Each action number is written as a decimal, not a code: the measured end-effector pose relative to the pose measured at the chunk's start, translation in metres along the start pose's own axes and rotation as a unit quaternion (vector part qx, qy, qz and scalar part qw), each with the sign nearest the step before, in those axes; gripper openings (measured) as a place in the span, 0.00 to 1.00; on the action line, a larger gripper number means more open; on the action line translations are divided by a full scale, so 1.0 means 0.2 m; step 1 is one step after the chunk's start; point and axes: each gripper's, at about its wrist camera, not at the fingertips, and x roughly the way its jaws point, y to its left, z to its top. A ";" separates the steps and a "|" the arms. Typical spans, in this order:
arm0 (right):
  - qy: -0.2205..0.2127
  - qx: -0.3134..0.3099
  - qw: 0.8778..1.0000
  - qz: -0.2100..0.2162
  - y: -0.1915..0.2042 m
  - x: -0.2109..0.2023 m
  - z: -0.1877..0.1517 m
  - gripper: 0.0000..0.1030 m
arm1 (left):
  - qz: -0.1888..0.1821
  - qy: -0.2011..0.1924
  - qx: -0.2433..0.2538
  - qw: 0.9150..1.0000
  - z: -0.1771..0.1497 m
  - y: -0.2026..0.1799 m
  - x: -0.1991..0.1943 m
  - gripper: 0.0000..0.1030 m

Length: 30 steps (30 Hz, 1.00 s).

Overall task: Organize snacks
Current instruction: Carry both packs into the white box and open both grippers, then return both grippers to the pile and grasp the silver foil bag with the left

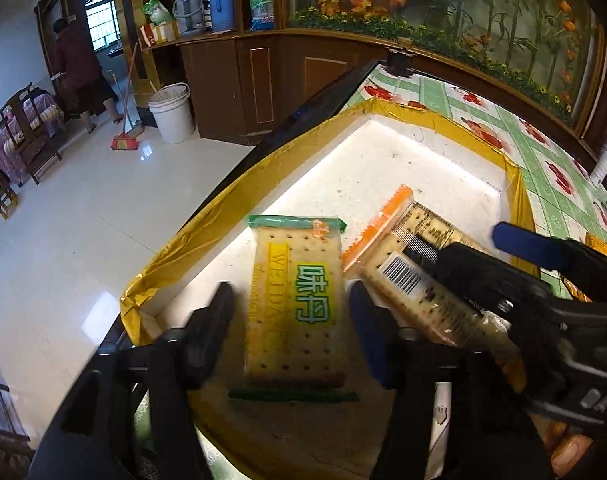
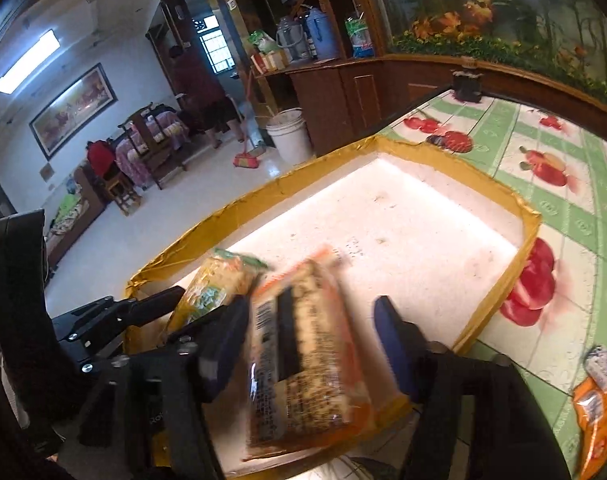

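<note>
A shallow white foam box [image 1: 403, 160] with yellow-taped rim sits on the table; it also shows in the right wrist view [image 2: 383, 208]. A green-edged cracker pack [image 1: 295, 304] lies at the box's near end between the fingers of my left gripper [image 1: 291, 320], which is open around it without pinching. An orange-edged cracker pack [image 1: 415, 276] lies beside it to the right. In the right wrist view my right gripper [image 2: 311, 344] is open, with the orange pack [image 2: 303, 360] blurred between its fingers. The green pack [image 2: 219, 284] is to its left.
The table has a green and white cloth with red fruit prints [image 2: 543, 184]. An orange snack bag [image 2: 595, 404] lies on it at the right. A wooden cabinet with a planted tank [image 1: 463, 20] runs behind. A white bucket [image 1: 171, 112] and a broom stand on the floor to the left.
</note>
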 end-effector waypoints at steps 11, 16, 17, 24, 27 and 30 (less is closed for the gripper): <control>-0.073 -0.040 0.982 -0.168 0.01 -0.42 0.00 0.85 | -0.024 -0.068 -0.055 0.996 -0.01 0.07 -0.26 0.80; -0.097 -0.048 0.965 -0.241 -0.02 -0.62 -0.06 0.88 | -0.036 -0.080 -0.042 0.995 -0.03 -0.02 -0.36 0.80; -0.100 -0.048 0.962 -0.250 -0.04 -0.65 -0.07 0.89 | -0.038 -0.081 -0.038 0.995 -0.03 -0.05 -0.37 0.80; -0.124 -0.035 0.948 -0.292 -0.13 -0.88 -0.16 0.93 | -0.050 -0.083 0.007 0.995 -0.06 -0.26 -0.46 0.80; -0.126 -0.021 0.945 -0.302 -0.19 -0.94 -0.20 0.94 | -0.055 -0.083 0.026 0.995 -0.08 -0.35 -0.49 0.80; -0.126 -0.006 0.942 -0.311 -0.25 -1.00 -0.23 0.94 | -0.056 -0.084 0.044 0.994 -0.10 -0.42 -0.52 0.80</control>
